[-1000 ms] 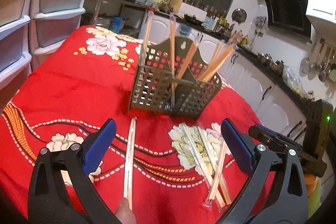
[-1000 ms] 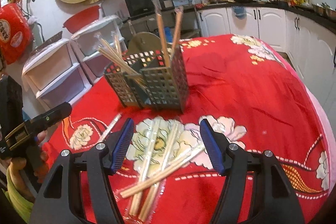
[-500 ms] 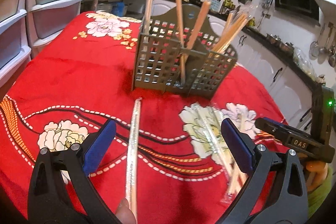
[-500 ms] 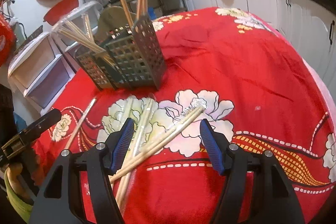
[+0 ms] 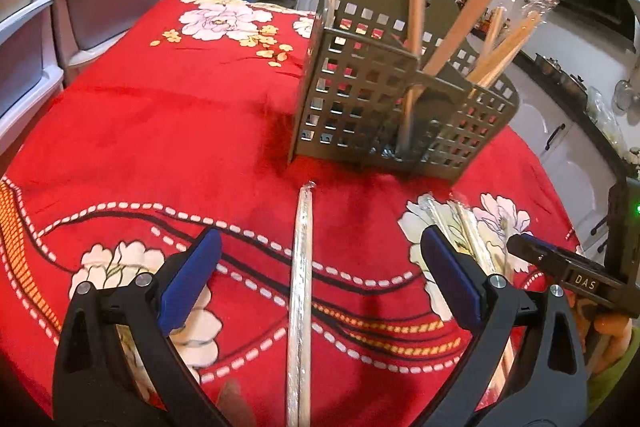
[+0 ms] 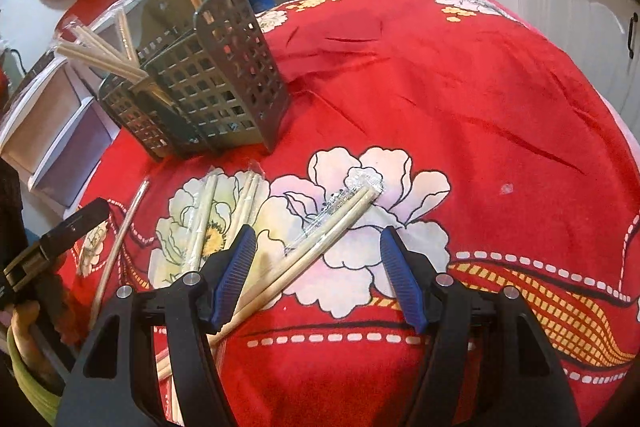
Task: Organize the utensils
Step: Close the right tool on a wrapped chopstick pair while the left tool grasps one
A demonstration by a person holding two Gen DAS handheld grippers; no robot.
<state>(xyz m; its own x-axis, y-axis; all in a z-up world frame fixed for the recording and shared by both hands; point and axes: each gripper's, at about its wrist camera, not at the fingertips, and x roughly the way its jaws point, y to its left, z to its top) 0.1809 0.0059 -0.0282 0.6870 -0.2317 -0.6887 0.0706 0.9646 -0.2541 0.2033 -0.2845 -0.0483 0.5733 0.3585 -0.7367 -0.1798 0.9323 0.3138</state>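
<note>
Left hand-held gripper [image 5: 320, 279] apart over wrapped chopsticks [image 5: 300, 291] at 6 o'clock of caddy [image 5: 400, 99]. Right hand-held gripper [image 6: 316, 275] apart above pair [image 6: 320, 243] on desk [image 6: 480, 99].

Wrapped chopsticks [image 6: 320, 243] lie flat before the upright olive lattice holder [image 5: 384, 107]

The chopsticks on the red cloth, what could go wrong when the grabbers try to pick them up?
1. The wrapped pair of chopsticks lies slanted across other pairs, so the right gripper, jaws open, might snag two at once.
2. The single wrapped pair between the left gripper's open jaws is thin and in shiny plastic; it may slip.
3. The holder is already crowded with leaning chopsticks, so a bump could tip it.
</note>
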